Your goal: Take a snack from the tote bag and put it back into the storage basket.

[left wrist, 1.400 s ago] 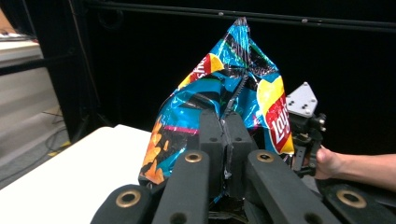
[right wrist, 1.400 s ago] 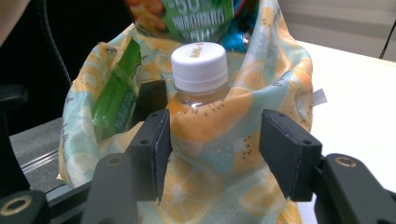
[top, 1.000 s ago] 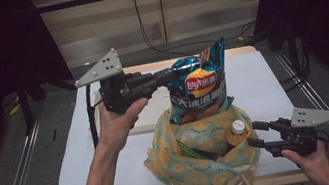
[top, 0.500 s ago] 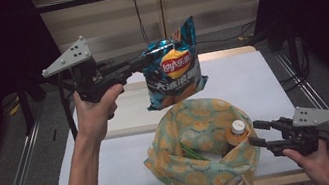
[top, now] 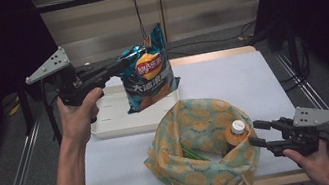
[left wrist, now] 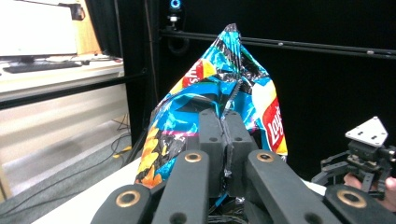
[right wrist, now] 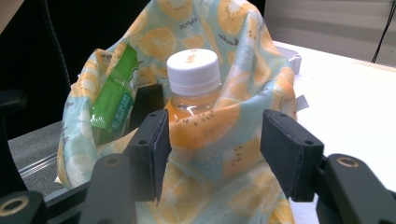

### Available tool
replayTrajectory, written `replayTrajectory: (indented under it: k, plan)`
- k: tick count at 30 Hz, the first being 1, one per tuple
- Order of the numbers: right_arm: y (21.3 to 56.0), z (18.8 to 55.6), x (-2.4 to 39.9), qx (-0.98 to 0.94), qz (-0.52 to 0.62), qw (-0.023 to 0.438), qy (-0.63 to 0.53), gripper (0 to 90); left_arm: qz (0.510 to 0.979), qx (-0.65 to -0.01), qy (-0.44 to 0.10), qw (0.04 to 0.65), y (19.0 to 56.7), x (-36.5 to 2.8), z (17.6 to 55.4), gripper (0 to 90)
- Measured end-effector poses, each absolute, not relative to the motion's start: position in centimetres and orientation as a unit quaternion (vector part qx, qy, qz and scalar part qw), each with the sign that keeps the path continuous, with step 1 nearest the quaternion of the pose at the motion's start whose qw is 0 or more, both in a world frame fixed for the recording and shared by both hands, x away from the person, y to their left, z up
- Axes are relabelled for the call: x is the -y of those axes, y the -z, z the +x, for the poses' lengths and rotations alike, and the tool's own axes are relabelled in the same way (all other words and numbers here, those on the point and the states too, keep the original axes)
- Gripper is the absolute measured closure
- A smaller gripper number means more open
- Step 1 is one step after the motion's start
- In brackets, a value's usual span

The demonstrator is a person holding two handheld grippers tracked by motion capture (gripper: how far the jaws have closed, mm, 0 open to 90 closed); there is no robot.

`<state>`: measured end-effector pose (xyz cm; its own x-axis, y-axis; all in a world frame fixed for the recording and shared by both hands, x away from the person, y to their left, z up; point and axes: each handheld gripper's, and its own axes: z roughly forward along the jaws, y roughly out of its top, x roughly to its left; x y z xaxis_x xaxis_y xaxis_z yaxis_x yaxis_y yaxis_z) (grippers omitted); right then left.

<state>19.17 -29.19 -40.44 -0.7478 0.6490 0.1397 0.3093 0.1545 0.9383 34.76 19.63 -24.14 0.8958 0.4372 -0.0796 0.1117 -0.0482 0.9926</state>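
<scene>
While the left hand-held gripper (top: 120, 68) has its jaws clamped tight on the edge of the blue crisp bag (top: 148, 72), the bag hangs in the air above the white tray (top: 106, 117), up and to the left of the fruit-print cloth bag (top: 198, 153). Seen from the left gripper view, the two black jaws meet on the crinkled foil of the crisp bag (left wrist: 219, 93), which rises upright past them. The cloth bag stands open at the near edge of the worktop (top: 240, 74), with an orange drink bottle (top: 235, 131) upright against its right wall and a green packet (right wrist: 114, 95) beside the bottle inside it. To the right of the cloth bag, the right hand-held gripper (top: 255, 134) is half open, its jaws set either side of the bag's bulging wall (right wrist: 215, 135) where the bottle stands; whether the pads press the cloth I cannot tell.
</scene>
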Motion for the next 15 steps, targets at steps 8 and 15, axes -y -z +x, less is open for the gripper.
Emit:
replayTrajectory:
  k: [8,15]
  plan:
    - [40.6,19.1,29.1,-0.744,0.323,0.148,-0.566,42.7,0.711,-0.229,-0.128,0.652,26.2,-21.7,36.2,88.9]
    - [40.9,19.0,29.3,-0.745,0.326,0.146,-0.563,42.6,0.715,-0.247,-0.135,0.640,27.4,-23.1,37.8,88.8]
